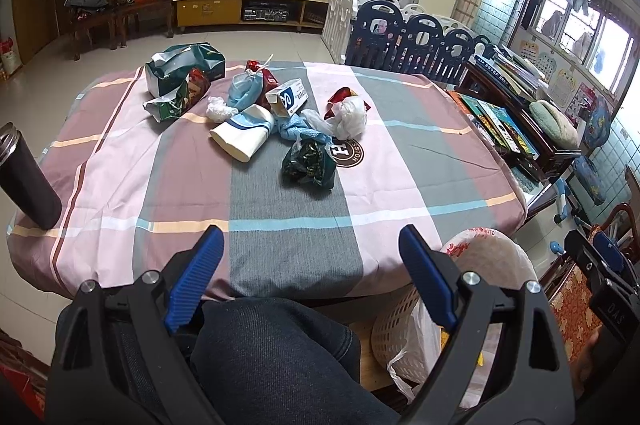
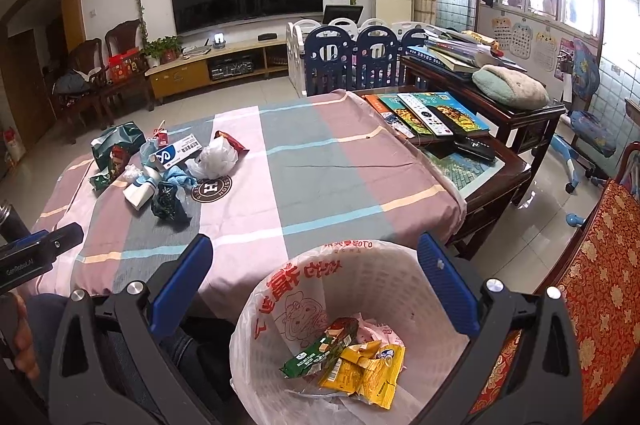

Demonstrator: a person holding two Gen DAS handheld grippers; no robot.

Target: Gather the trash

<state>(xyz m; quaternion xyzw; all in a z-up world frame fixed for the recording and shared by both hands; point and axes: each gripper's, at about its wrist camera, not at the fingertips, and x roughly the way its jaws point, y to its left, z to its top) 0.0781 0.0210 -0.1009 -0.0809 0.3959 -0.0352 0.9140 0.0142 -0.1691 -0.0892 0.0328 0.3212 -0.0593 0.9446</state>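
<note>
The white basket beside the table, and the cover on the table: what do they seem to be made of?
The basket looks like moulded matte plastic: its wall is a regular lattice of small holes, lined with a thin, crinkled printed plastic bag. The table cover looks like woven cotton-type fabric: striped, matte, creased, draping over the edge.

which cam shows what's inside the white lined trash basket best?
Right wrist view: it looks straight down into the white plastic basket with the printed bag liner, showing green and yellow snack wrappers inside. The left wrist view catches only the basket's rim and side; contents hidden.
</note>
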